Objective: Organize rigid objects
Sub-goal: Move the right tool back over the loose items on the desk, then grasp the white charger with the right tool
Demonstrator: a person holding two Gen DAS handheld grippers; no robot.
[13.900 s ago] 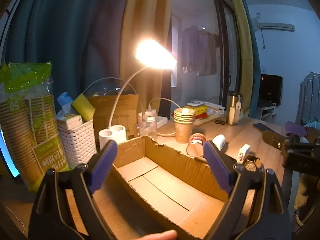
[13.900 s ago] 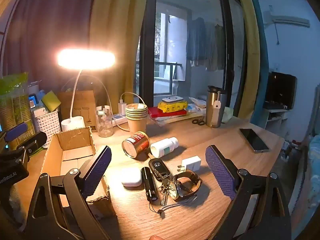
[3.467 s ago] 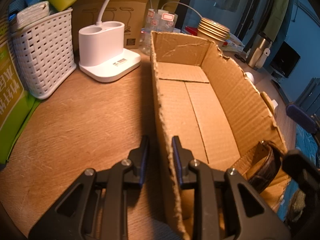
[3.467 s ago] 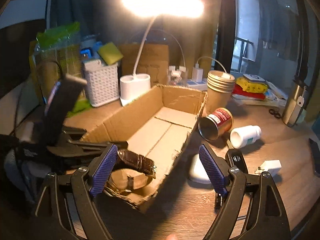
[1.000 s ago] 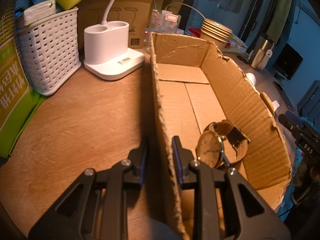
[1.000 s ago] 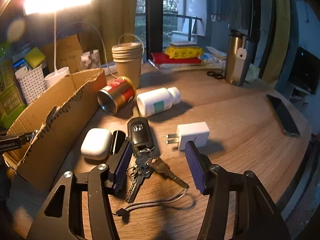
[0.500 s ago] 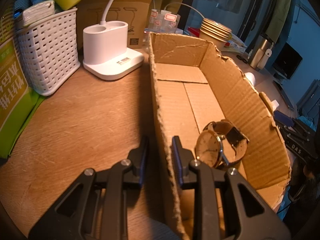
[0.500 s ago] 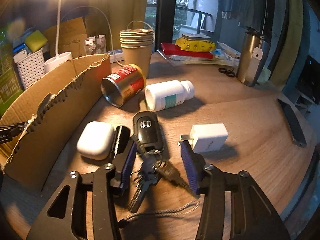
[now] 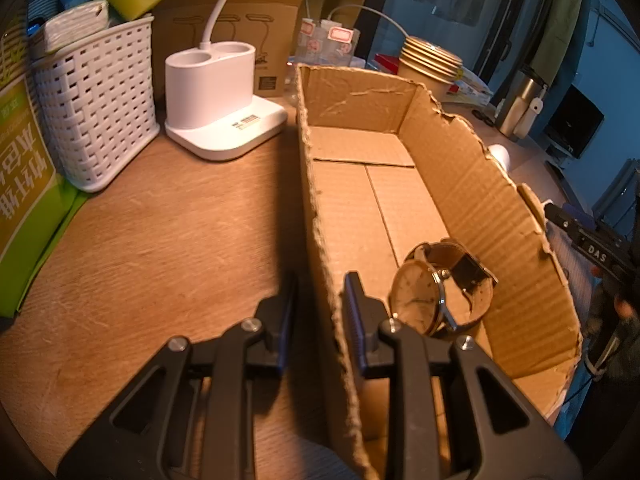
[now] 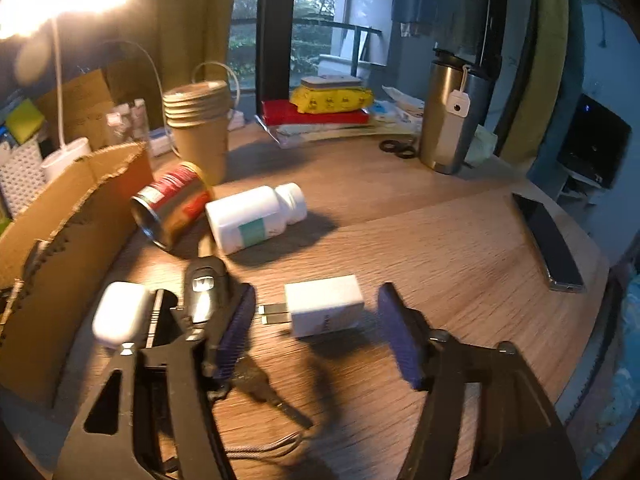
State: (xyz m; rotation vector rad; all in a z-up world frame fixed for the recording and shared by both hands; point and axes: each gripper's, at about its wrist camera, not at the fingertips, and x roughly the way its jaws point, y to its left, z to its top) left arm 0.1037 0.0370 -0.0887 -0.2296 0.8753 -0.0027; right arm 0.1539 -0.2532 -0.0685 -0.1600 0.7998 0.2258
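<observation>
The left tongs (image 9: 320, 312) are nearly shut and pinch the near side wall of the box (image 9: 476, 200), with 1 pad outside the wall and 1 inside. The box sits on the tabletop (image 9: 160, 240), and its long side runs away from the camera. A watch (image 9: 436, 292) lies inside the box near the close end. It is tipped on its edge, so its round face looks to the left, toward the pinched wall. Its strap curls round behind it.

The right tongs (image 10: 316, 328) are open, and they have just been opening wider. A white plug (image 10: 328, 308) lies between the 2 pads, but neither pad touches it. The plug lies flat, with its long side going left to right and its 2 metal pins pointing left.

The left finger of the right tongs covers part of a black car key (image 10: 204, 284) and its key ring. This spot is blurry, so the small keys under the tongs are hard to make out. A white case (image 10: 120, 312) lies just left of the car key, beside the box. Farther back, a can (image 10: 172, 208) and a white bottle (image 10: 256, 216) lie on their sides, close together. The bottle's cap points right and away. In the left view, only a bit of the right tongs shows at the right edge.
</observation>
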